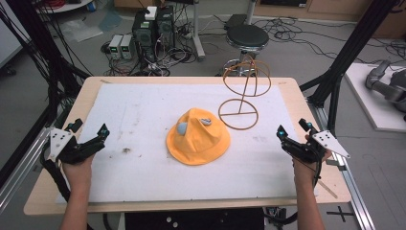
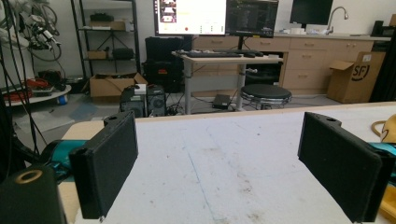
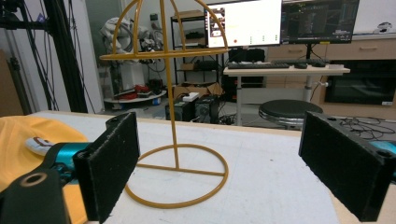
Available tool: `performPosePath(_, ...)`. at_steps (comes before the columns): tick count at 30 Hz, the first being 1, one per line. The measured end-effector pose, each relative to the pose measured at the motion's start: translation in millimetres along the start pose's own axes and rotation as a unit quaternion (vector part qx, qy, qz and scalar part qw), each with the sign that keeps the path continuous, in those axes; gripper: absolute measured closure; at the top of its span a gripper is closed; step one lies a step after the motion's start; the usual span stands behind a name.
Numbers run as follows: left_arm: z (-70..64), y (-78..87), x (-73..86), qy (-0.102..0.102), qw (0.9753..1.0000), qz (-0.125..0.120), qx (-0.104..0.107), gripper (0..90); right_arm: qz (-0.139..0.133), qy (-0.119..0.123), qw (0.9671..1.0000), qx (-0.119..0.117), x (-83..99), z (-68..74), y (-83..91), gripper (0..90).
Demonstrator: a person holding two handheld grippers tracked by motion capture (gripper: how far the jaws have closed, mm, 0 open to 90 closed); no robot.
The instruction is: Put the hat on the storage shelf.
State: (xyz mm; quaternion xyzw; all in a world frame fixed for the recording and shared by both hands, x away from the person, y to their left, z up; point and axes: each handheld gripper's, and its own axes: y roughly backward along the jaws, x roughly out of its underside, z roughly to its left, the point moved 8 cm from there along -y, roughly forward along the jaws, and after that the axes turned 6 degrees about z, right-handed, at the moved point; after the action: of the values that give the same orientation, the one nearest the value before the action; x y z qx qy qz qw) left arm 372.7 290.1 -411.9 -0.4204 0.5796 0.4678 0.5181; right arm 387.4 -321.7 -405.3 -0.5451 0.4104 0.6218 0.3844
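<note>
An orange hat (image 1: 197, 137) is laid flat near the middle of the white cloth (image 1: 139, 110) that covers the table (image 1: 287, 82), with small grey-white figures seen on its crown. A gold wire hat stand (image 1: 244, 91) is set upright just behind and to the right of it, apart from it. The left gripper (image 1: 89, 129) is held at the table's left edge with its jaws spread wide and nothing between them. The right gripper (image 1: 293, 128) is held at the right edge, likewise spread and empty.

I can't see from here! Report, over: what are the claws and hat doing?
Left claw open, right claw open, both empty. Yellow hat flat on table. Hat stand bare. Nothing between.
</note>
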Motion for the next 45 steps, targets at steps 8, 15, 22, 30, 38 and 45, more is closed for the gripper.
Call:
performPosePath(8, 0.3, 0.3, -0.2, 0.003, 1.0, 0.0, 0.0, 12.5, 0.001, -0.009, 0.9999, -0.007, -1.2, 2.6, -1.3, 12.2)
performPosePath(15, 0.5, 2.5, 1.1, 0.001, 1.0, 0.002, 0.004, 12.5, 0.0, -0.006, 0.9999, -0.014, -5.8, 8.2, -2.3, 12.3)
performPosePath(22, 3.9, 5.0, 0.8, 0.007, 1.0, 0.0, 0.002, 12.5, -0.003, 0.025, 0.9987, -0.043, -14.8, 33.1, -9.2, 13.2)
performPosePath(30, 2.6, 4.5, 1.5, 0.006, 1.0, 0.003, 0.005, 12.5, 0.004, 0.08, 0.9904, -0.113, -19.8, 79.6, -21.3, 15.3)
performPosePath(38, 2.4, 4.0, 1.5, 0.007, 1.0, 0.002, 0.005, 12.5, 0.035, 0.079, 0.9812, -0.173, -18.3, 106.9, -32.1, 18.5)
performPosePath(45, 1.7, 3.8, 1.6, 0.008, 0.9999, 0.004, 0.006, 12.5, 0.06, 0.095, 0.9699, -0.216, -14.1, 127.0, -40.0, 22.5)
